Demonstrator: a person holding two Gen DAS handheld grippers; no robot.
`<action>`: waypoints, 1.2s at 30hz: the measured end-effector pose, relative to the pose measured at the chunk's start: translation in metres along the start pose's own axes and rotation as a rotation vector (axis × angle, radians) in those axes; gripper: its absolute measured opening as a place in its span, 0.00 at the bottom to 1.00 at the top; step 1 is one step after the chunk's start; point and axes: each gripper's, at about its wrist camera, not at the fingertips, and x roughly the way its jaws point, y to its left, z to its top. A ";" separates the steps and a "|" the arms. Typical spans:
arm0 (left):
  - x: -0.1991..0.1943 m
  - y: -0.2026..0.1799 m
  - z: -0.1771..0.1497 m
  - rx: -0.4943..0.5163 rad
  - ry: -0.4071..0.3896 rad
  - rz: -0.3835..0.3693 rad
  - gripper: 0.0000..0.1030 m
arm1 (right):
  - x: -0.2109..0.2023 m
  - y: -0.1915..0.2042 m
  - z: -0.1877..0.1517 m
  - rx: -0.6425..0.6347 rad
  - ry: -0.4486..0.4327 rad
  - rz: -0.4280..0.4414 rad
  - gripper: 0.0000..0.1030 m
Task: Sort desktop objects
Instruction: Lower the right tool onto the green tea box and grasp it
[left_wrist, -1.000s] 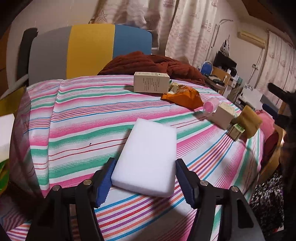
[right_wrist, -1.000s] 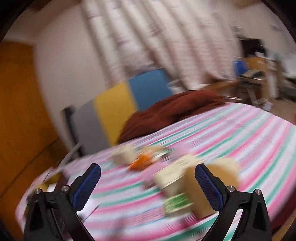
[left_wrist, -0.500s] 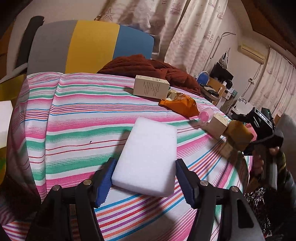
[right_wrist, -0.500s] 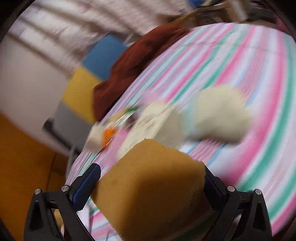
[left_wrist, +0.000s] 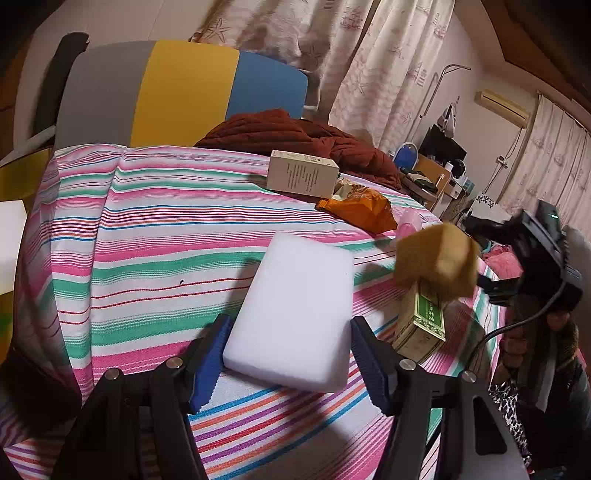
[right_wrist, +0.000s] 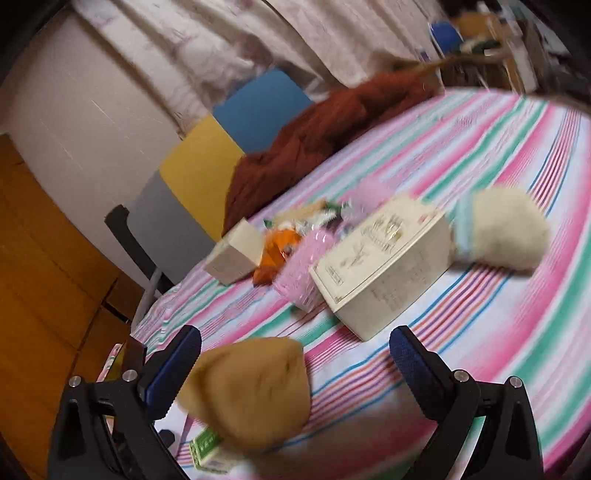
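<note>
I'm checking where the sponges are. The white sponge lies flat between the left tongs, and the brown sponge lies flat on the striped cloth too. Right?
Not quite. The brown sponge is not lying on the striped cloth; the left wrist view shows it up in the air above the green box. The white sponge does lie flat between the left tongs.

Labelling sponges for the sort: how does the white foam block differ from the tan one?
The white rectangular foam block lies flat on the striped cloth; the tan sponge block is off it, in the air. White is wide and slab-like, tan chunkier. White sits between the open left gripper fingers. Both look soft.
</note>
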 end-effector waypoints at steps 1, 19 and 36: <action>0.000 0.000 0.000 0.000 0.000 0.000 0.64 | -0.007 0.002 0.000 -0.015 0.004 0.044 1.00; 0.000 0.006 0.000 -0.017 -0.006 -0.013 0.64 | 0.038 0.057 -0.070 -0.451 0.284 0.106 1.00; -0.003 0.003 -0.002 -0.006 -0.004 -0.001 0.64 | 0.019 0.051 -0.078 -0.545 0.319 0.189 1.00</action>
